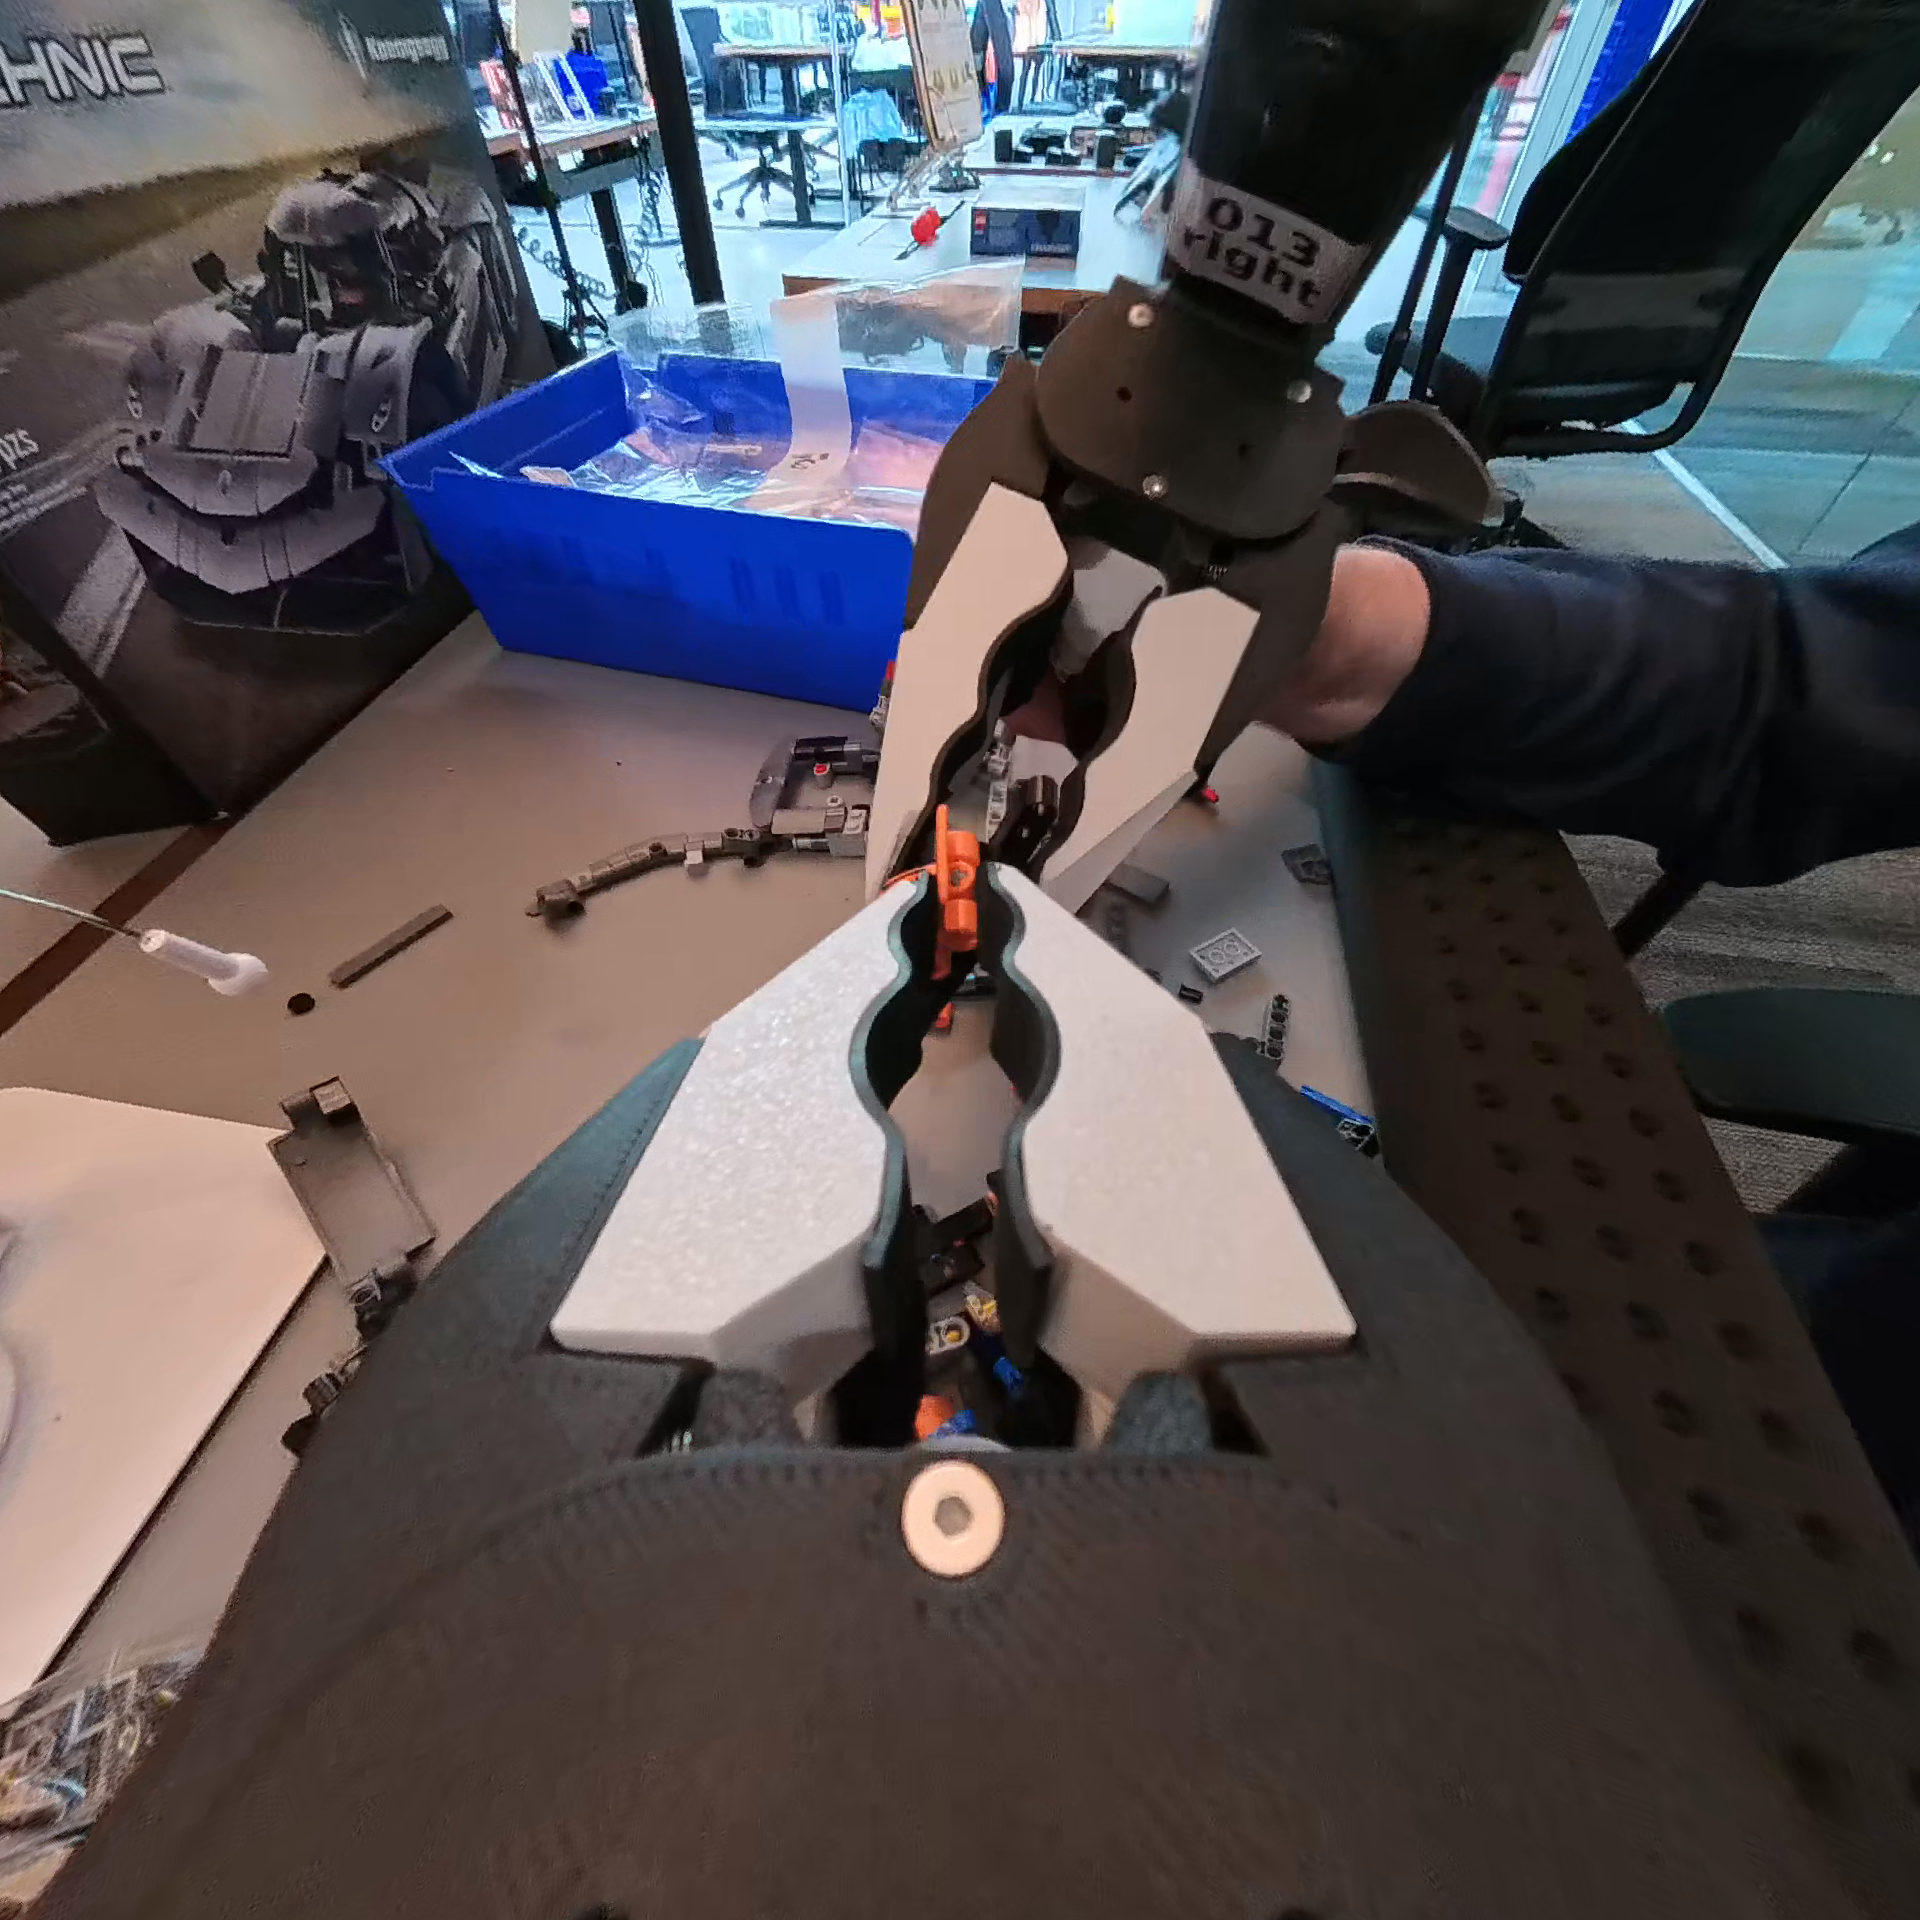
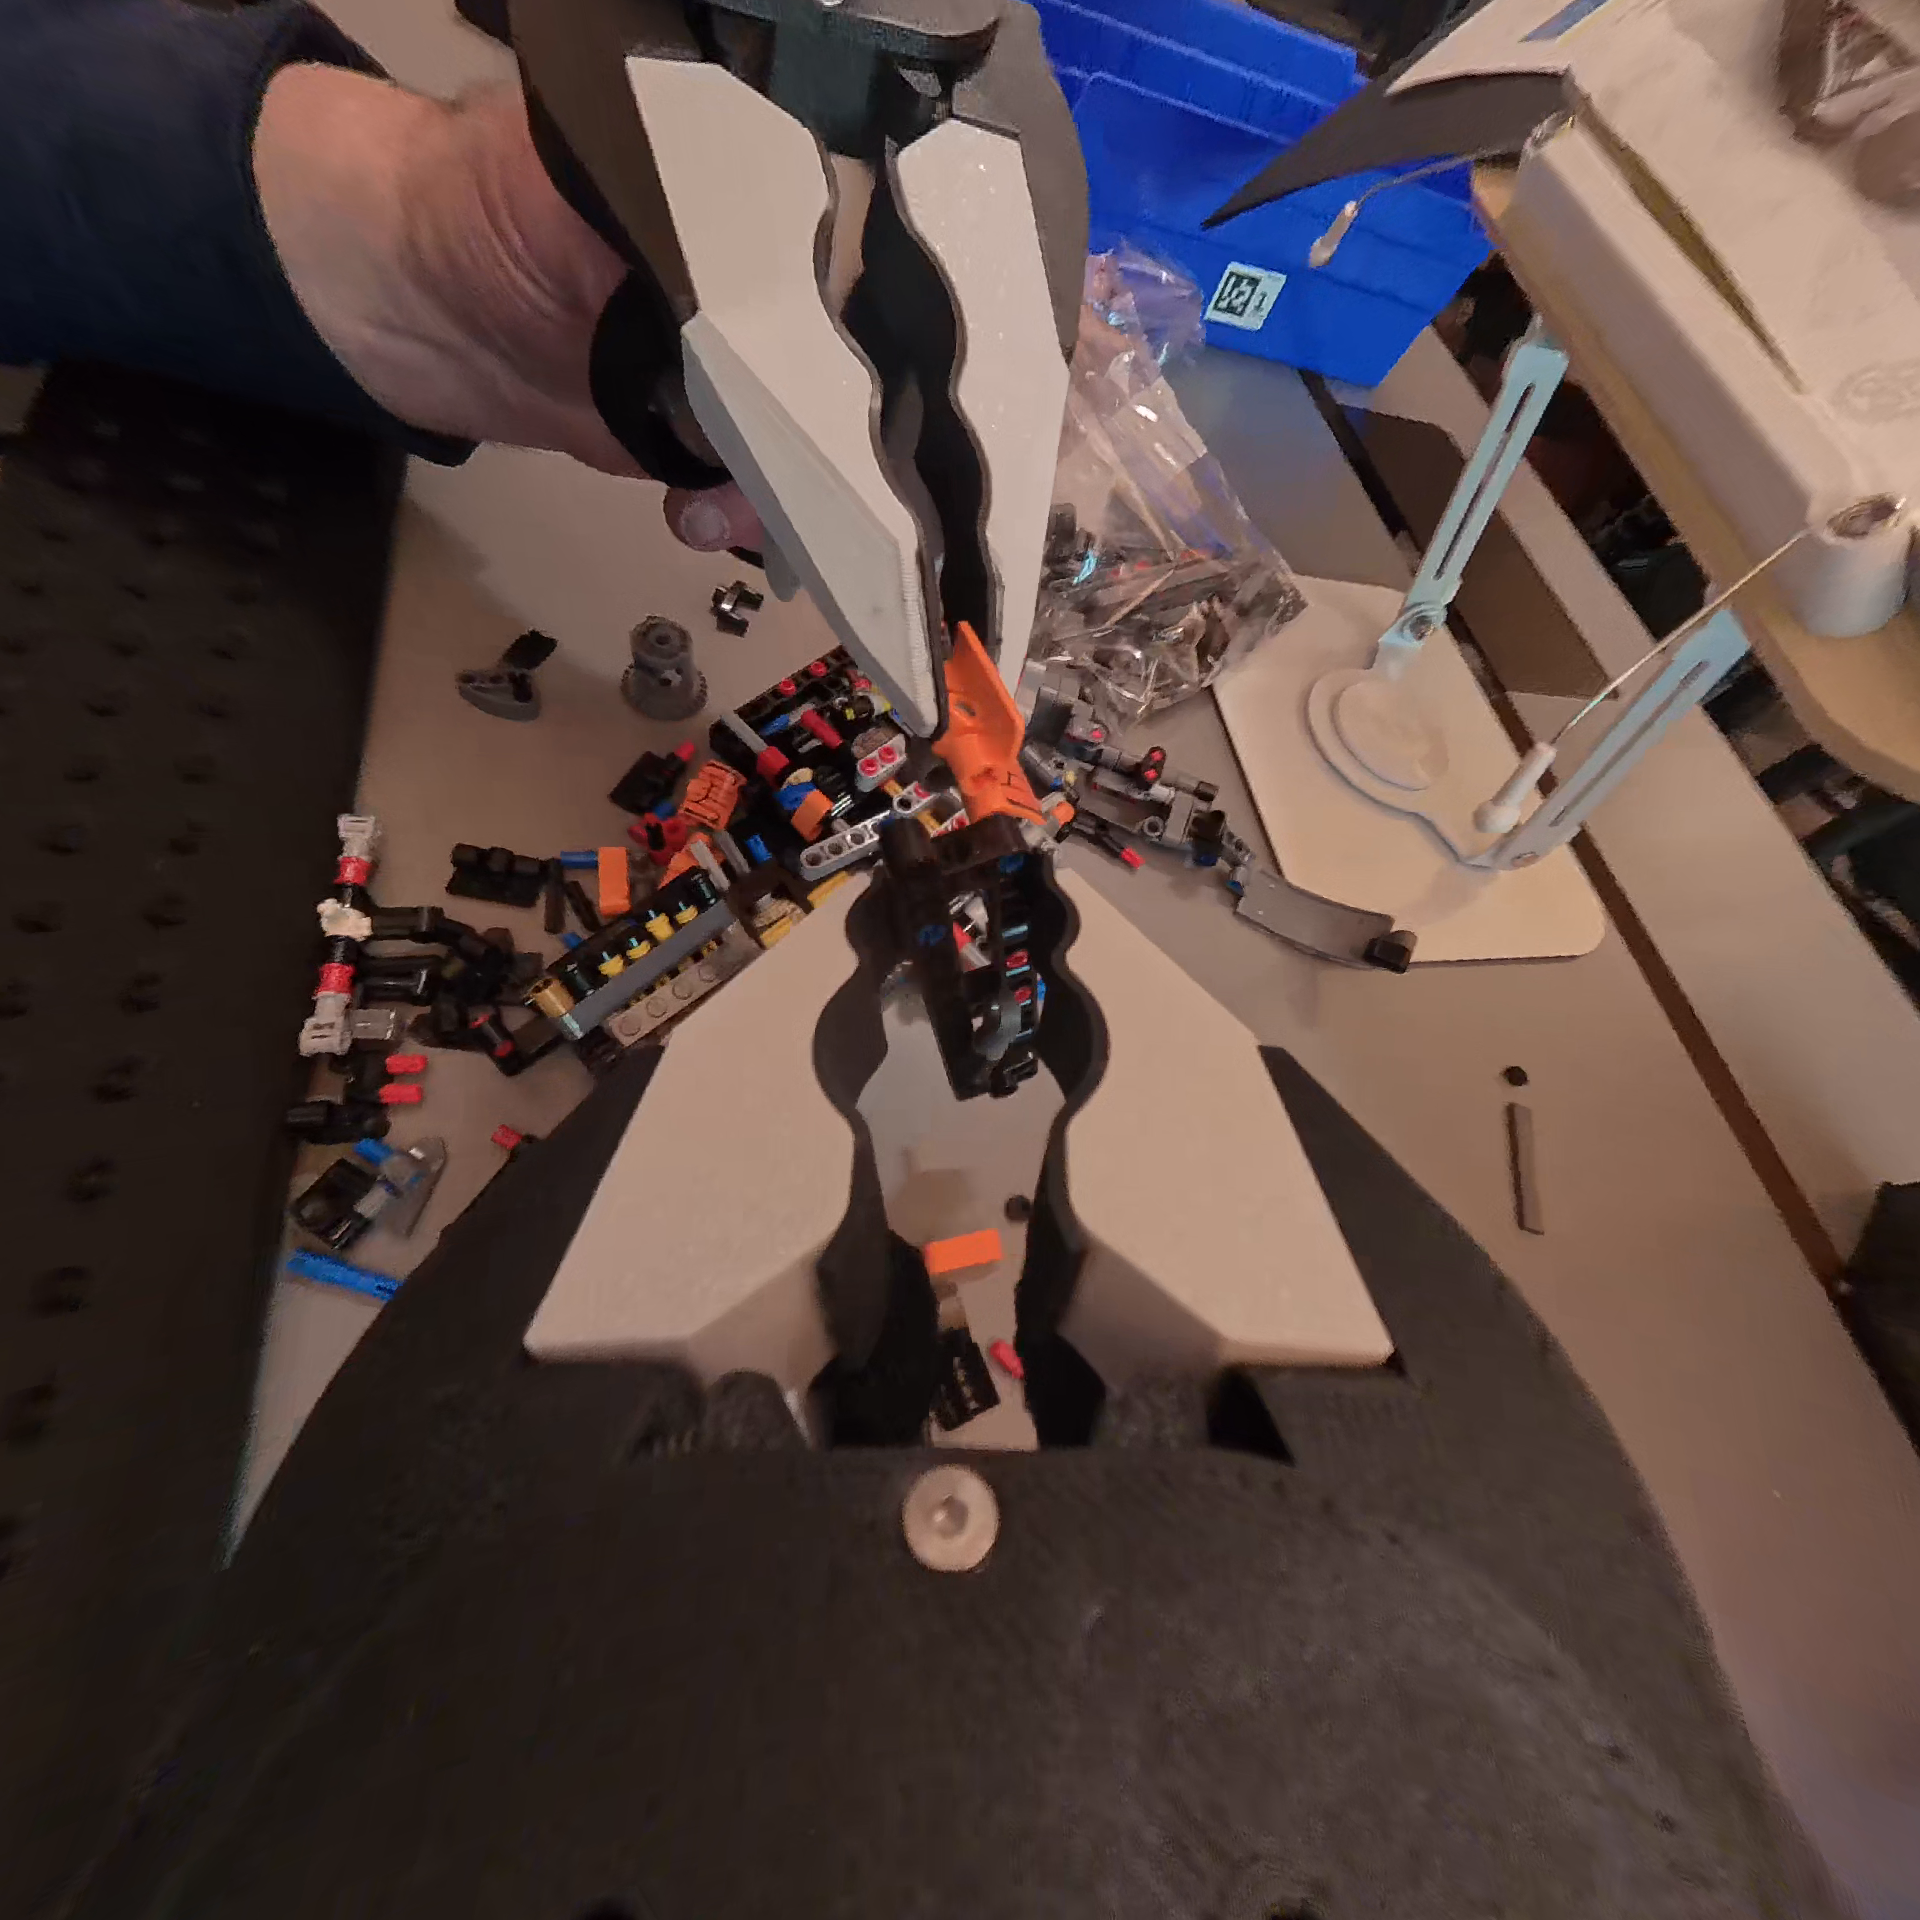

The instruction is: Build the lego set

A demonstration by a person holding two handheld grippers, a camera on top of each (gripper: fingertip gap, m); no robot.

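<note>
The main risk is the orange piece [image 2: 975,727] twisting or popping free as it is pressed onto the black assembly [image 2: 971,966]. The two grippers meet tip to tip above the surface [image 2: 1351,1091], each holds only a narrow edge, and a slightly off-axis push could lever the piece out and drop it into the loose parts [image 2: 665,883] below. A hard push could also split the assembly itself.

The left gripper [image 1: 961,914] has its fingers closed on the orange piece at their very tips, pointing forward and down. The right gripper [image 2: 966,862] reaches in from the opposite side, fingers clamped on the black assembly, which sits tilted between them. Whether the two parts already touch is probably yes, though blur hides the joint. A blue bin [image 1: 665,582] stands well behind.
</note>
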